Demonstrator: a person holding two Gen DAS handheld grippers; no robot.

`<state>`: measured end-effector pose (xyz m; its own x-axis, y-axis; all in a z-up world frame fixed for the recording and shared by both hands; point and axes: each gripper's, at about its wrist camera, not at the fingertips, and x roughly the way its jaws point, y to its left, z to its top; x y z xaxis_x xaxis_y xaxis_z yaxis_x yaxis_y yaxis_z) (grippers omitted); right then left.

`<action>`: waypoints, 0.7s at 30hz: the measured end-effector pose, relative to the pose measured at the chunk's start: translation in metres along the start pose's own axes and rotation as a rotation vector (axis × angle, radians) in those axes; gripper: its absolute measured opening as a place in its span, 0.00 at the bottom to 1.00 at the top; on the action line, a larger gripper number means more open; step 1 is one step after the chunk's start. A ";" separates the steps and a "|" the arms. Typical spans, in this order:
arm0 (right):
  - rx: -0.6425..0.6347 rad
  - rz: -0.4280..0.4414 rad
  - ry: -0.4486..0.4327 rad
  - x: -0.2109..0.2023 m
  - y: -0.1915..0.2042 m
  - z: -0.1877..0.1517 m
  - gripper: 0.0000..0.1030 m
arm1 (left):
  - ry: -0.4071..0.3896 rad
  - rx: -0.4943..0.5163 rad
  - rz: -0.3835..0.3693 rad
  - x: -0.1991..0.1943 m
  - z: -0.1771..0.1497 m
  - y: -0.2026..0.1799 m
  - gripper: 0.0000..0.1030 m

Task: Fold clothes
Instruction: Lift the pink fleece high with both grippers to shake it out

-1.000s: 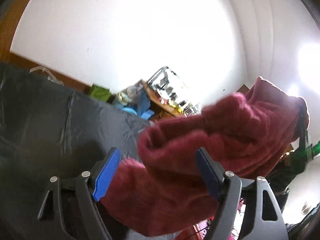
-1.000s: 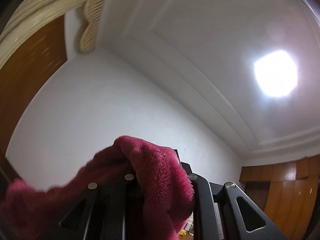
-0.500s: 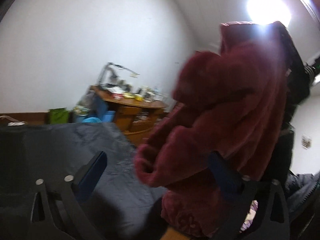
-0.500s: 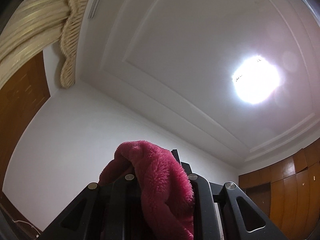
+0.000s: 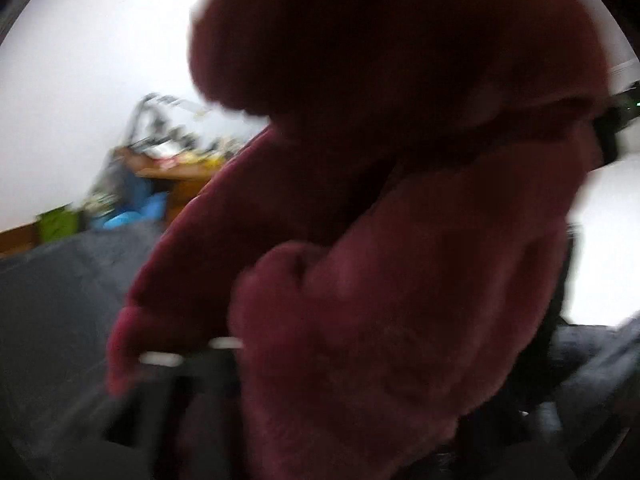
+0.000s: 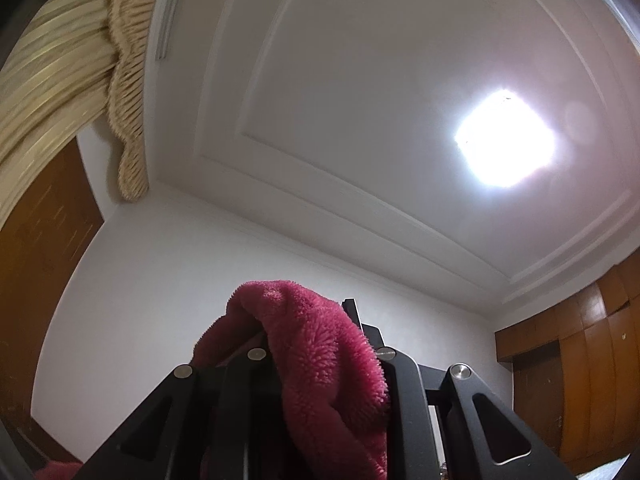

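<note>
A dark red fleece garment (image 5: 400, 260) hangs close in front of the left wrist camera and fills most of that blurred view. My left gripper (image 5: 288, 332) is largely buried under it, with its jaws closing tight on a fold of the fleece; only the left finger's (image 5: 192, 364) bolts show. In the right wrist view my right gripper (image 6: 316, 316) points up toward the ceiling and is shut on another fold of the same fleece garment (image 6: 320, 368), which bulges over its fingertips.
A dark bed cover (image 5: 60, 300) lies below at the left. Behind it stand a cluttered wooden desk (image 5: 180, 172), a green box (image 5: 56, 222) and blue items (image 5: 132, 212). A ceiling lamp (image 6: 504, 140), beige curtain (image 6: 60, 72) and wooden wardrobe (image 6: 580, 360) surround the right hand.
The left gripper's jaws went from wide open around the fleece to closed, and the garment now fills its view. The right gripper tilted upward, still gripping the fleece.
</note>
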<state>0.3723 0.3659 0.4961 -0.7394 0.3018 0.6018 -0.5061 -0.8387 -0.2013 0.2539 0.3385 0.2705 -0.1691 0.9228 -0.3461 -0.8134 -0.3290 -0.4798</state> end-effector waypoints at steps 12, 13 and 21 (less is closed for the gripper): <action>-0.011 0.059 0.366 0.006 -0.003 -0.113 0.19 | -0.588 -0.104 0.419 -0.215 0.022 -0.026 0.11; -0.005 0.085 0.386 0.003 0.004 -0.121 0.19 | -0.609 -0.088 0.450 -0.224 0.022 -0.037 0.11; 0.066 0.389 0.585 -0.045 0.063 -0.196 0.19 | -0.608 -0.155 0.711 -0.251 -0.012 -0.039 0.11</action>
<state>0.2861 0.3882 0.3047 -0.9880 0.1530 -0.0219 -0.1422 -0.9554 -0.2589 0.3349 0.1174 0.3664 -0.8927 0.4282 -0.1403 -0.3329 -0.8366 -0.4350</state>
